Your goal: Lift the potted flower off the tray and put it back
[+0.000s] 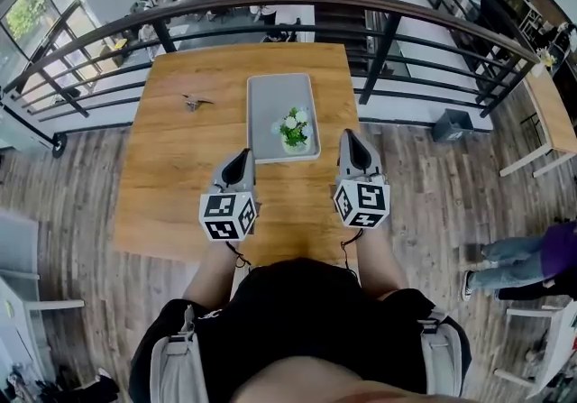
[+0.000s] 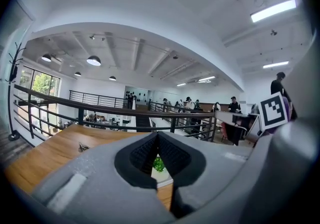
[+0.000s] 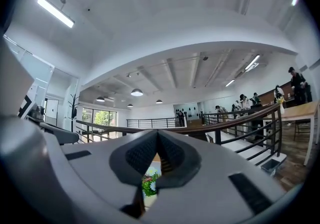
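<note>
The potted flower [image 1: 294, 131], white blooms and green leaves in a small pale pot, stands on the grey tray [image 1: 270, 95], near its front right corner. My left gripper [image 1: 245, 155] hovers just in front of the tray's front left corner, jaws shut and empty. At the tray's right side, close to the pot but apart from it, my right gripper [image 1: 350, 136] is also shut and holds nothing. In the left gripper view the closed tips [image 2: 157, 135] frame the flower [image 2: 159, 164] below them. In the right gripper view the flower [image 3: 149, 183] shows under the closed tips [image 3: 157, 134].
The tray lies mid-table on a wooden table [image 1: 180, 158]. A small dark metal object [image 1: 196, 103] sits left of the tray. A black railing [image 1: 379, 41] runs behind the table's far edge. A person's legs [image 1: 518, 261] are on the floor at right.
</note>
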